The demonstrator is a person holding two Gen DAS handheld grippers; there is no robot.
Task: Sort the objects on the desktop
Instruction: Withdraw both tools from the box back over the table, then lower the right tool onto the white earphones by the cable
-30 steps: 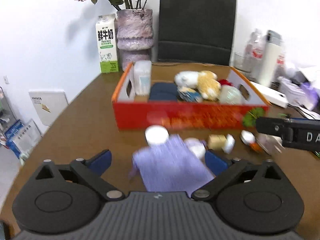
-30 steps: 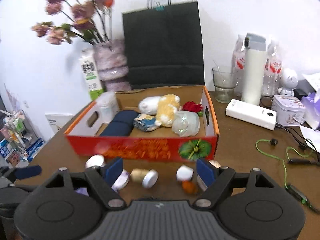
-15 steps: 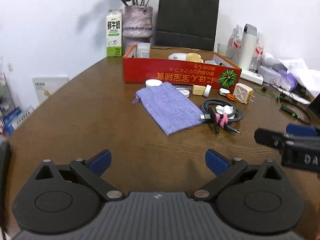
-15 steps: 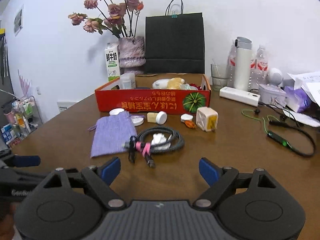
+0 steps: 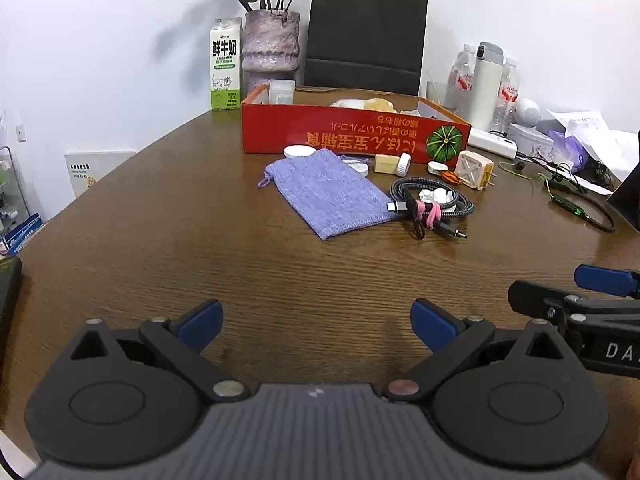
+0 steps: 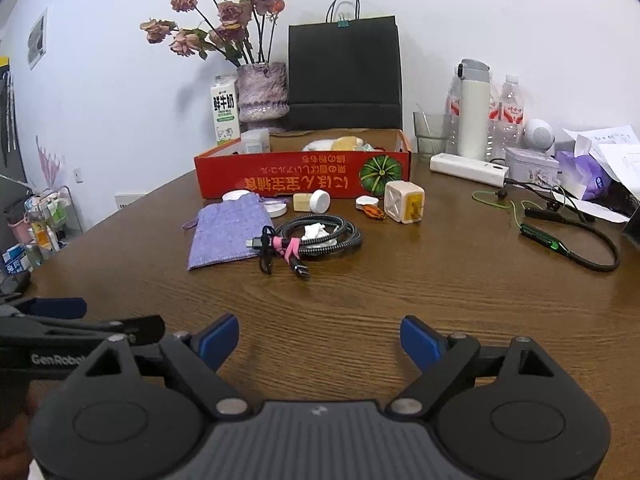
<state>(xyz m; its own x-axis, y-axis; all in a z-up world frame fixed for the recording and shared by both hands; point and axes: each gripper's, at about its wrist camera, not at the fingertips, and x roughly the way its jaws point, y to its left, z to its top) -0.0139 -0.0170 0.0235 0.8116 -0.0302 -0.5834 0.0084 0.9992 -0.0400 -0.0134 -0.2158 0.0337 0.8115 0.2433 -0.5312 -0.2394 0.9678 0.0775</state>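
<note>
pouch [image 5: 329,197] well beyond left tool [image 5: 316,322]

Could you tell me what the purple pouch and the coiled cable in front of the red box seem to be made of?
The purple pouch looks like soft woven or knitted fabric, matte, with a drawstring at its mouth. The coiled cable appears braided, a speckled grey-black sheath, bundled with a pink tie. The red box looks like printed cardboard.
</note>
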